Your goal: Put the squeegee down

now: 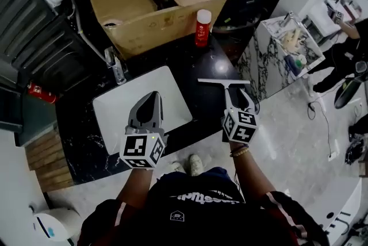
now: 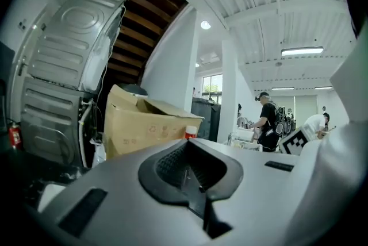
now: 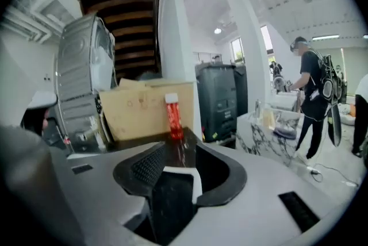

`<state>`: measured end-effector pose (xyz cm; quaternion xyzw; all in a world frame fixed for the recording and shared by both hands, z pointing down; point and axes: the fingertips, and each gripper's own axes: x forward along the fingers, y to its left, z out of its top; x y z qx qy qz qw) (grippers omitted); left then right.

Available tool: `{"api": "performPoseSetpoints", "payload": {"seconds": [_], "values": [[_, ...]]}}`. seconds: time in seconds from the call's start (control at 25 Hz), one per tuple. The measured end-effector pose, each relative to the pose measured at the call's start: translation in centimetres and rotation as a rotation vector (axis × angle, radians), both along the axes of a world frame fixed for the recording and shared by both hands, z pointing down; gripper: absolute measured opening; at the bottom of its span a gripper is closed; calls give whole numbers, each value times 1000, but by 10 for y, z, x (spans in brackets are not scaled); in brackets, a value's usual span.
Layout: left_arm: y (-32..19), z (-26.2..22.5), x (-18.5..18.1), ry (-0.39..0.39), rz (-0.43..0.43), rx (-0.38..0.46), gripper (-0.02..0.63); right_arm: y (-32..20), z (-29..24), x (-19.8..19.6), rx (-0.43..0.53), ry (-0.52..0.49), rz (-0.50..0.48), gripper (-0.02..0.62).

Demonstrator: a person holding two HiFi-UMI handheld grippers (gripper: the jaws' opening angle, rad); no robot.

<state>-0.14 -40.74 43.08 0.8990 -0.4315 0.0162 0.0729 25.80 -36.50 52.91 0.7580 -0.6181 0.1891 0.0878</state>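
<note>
Squeegee (image 1: 224, 82) sits between the right gripper's (image 1: 239, 100) parted jaws; red bottle's (image 1: 202, 29) label unreadable.

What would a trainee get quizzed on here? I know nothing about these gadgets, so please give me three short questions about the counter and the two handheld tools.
1. Multiple choice: what sits between the jaws of the right gripper? A) a sponge B) the squeegee C) a cup
2. True or false: the red bottle stands on the counter, outside the cardboard box.
3. Fill in: the jaws of the left gripper are ___, with nothing between them.

Key: 1 B, and the jaws stand wide around its handle. 2 true. 3 together.
</note>
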Motion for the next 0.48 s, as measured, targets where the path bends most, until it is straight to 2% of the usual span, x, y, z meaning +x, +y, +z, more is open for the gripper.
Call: {"api": "performPoseSetpoints", "payload": {"seconds": [0.04,0.12,0.2,0.24,0.36,0.48], "values": [[1,-13,-15,5,-19,15,14,-6,-31,-9,73,-1,-30,182],[-1,-41,-51,25,-80,46,14,-24,-99,-42,230,10,-148,123],[-4,-66,-90,50,-155,84,14,-38,-162,-91,386,14,-332,58],[-2,-77,-109,58,-184,100,14,-37,-188,-118,447,7,-424,48],[10,-100,-152,85,-234,116,14,-21,-230,-184,511,1,-610,38],[26,-110,-176,110,-268,115,14,-12,-240,-219,503,-37,-690,37]]}}
